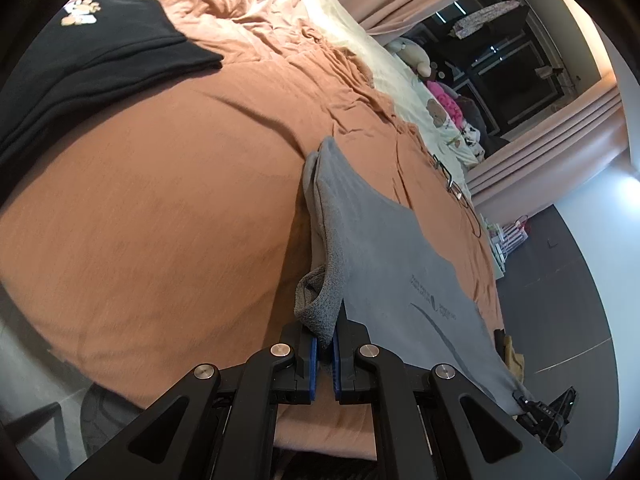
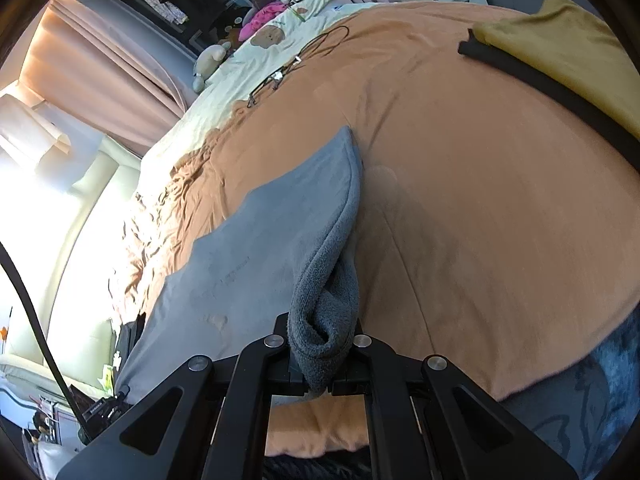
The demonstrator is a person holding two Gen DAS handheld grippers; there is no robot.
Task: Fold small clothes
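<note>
Soft, limp and light, the grey fleece garment (image 1: pixel 384 248) sags at frame centre between the left gripper (image 1: pixel 325 354) and right gripper (image 2: pixel 320 354), each clenched on an edge.

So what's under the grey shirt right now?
The orange bedspread lies under the grey shirt, both grippers pinching its edge. Anything beneath its spread middle is covered.

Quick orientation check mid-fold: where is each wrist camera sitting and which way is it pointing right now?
Left wrist: on the left tongs, looking along the orange bedspread toward black folded clothes; its black arms show.
Right wrist: on the right tongs, looking up the bed toward a yellow garment; its black arms show.
Shared: the grey garment both tongs pinch, eyeglasses, window.
</note>
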